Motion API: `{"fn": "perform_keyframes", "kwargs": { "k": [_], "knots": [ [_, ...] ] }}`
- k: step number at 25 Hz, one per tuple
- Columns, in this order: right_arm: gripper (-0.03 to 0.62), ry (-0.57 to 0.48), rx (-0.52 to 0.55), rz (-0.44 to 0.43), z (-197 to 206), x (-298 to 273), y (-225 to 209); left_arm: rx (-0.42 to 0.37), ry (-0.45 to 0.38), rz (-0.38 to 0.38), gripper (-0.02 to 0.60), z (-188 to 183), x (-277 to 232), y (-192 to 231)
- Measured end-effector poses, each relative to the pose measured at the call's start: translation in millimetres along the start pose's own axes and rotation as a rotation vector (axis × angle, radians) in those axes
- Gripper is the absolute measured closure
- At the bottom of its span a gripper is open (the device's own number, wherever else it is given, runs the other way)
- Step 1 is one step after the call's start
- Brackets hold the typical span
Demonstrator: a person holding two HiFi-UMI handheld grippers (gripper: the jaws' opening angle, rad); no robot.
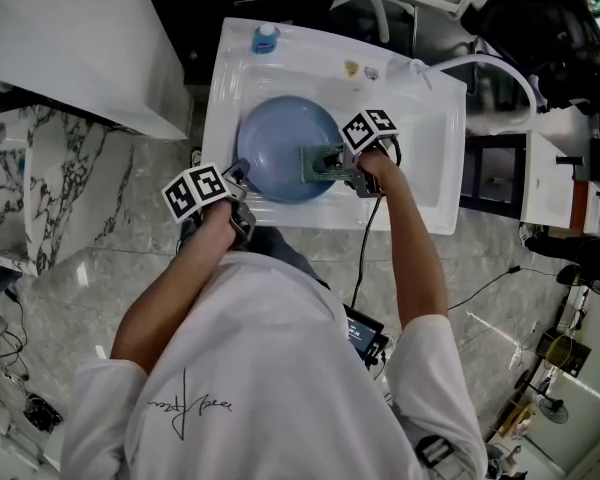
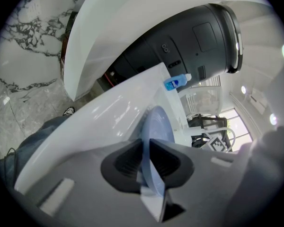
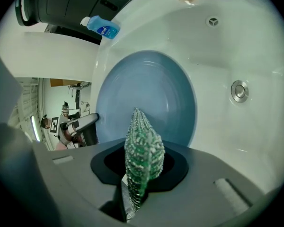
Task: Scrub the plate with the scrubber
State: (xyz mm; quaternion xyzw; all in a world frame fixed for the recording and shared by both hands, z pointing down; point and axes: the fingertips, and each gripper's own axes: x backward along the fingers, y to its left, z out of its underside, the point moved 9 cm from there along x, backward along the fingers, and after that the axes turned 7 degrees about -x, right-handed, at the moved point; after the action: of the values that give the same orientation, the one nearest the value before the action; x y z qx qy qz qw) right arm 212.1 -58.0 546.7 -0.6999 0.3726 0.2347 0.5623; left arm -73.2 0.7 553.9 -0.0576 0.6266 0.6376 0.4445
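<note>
A round blue plate [image 1: 280,143] lies in the white sink [image 1: 420,128]. My left gripper [image 1: 238,176] is shut on the plate's near left rim; in the left gripper view the plate [image 2: 156,126] runs edge-on out from between the jaws of the left gripper [image 2: 146,162]. My right gripper [image 1: 338,165] is shut on a green scrubber [image 1: 318,162], which rests on the plate's right part. In the right gripper view the scrubber [image 3: 142,150] stands edge-on in the right gripper [image 3: 141,171], in front of the plate [image 3: 146,93].
A blue bottle [image 1: 265,37] lies on the sink's far left corner. The drain [image 3: 239,91] sits right of the plate. A white faucet [image 1: 500,68] arcs over the sink's right edge. Marble floor [image 1: 70,208] spreads to the left; a cable [image 1: 365,238] hangs from my right gripper.
</note>
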Motion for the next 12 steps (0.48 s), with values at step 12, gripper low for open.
{"fn": "perform_keyframes", "kwargs": {
  "k": [12],
  "knots": [
    [0.528,0.011,-0.009,0.069,-4.8,9.7,-4.3,0.002,0.002,0.006,0.479,-1.2,2.1,0.3]
  ]
}}
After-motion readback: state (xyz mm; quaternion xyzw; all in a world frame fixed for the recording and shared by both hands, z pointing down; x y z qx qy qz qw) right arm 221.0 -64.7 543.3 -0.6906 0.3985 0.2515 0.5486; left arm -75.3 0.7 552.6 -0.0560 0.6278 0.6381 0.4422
